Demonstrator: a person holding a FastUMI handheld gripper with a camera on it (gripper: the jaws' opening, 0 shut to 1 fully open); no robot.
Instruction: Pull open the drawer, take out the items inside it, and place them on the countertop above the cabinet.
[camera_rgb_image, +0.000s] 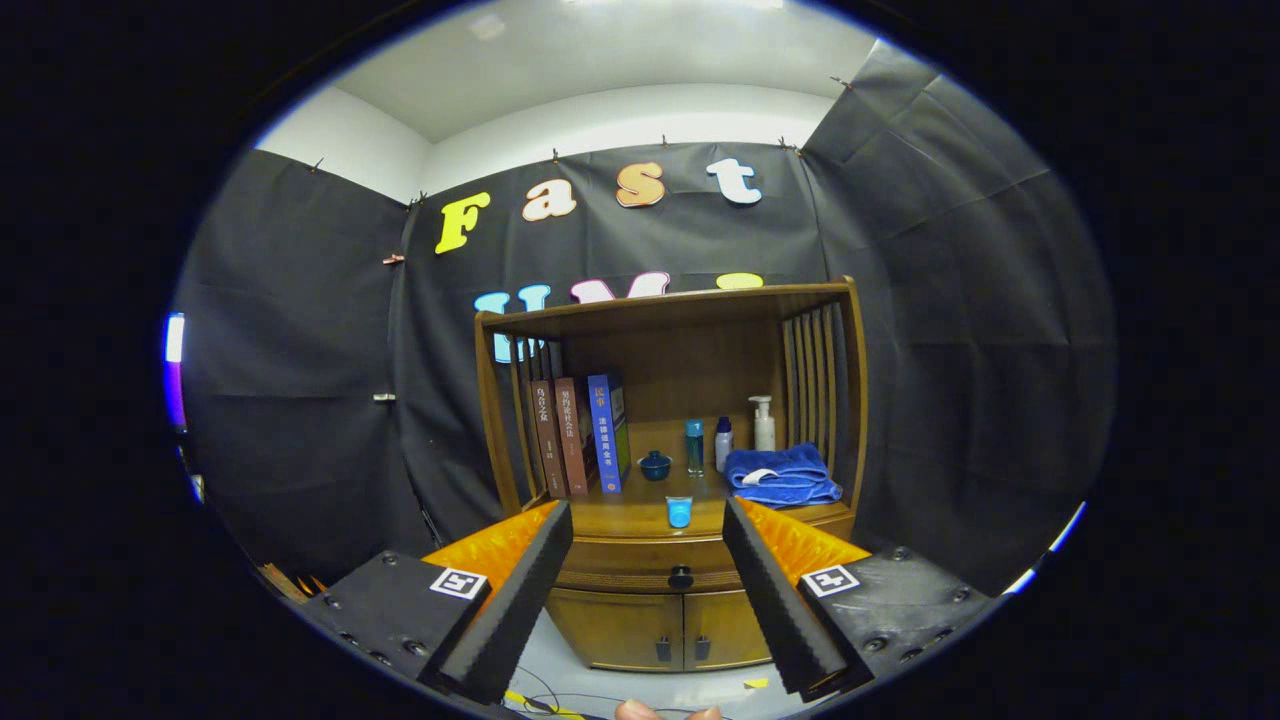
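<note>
A wooden cabinet stands against the booth wall, well beyond my fingers. Its drawer is shut, with a dark round knob that shows in the gap between the fingers. My gripper is open, with nothing between the fingers, and hangs some way in front of the drawer. On the countertop above the drawer stands a small blue cup near the front edge. What lies inside the drawer is hidden.
Three books lean at the countertop's left. A dark blue bowl, two small bottles, a white pump bottle and a folded blue towel sit further back and right. Two lower doors are shut. Cables lie on the floor.
</note>
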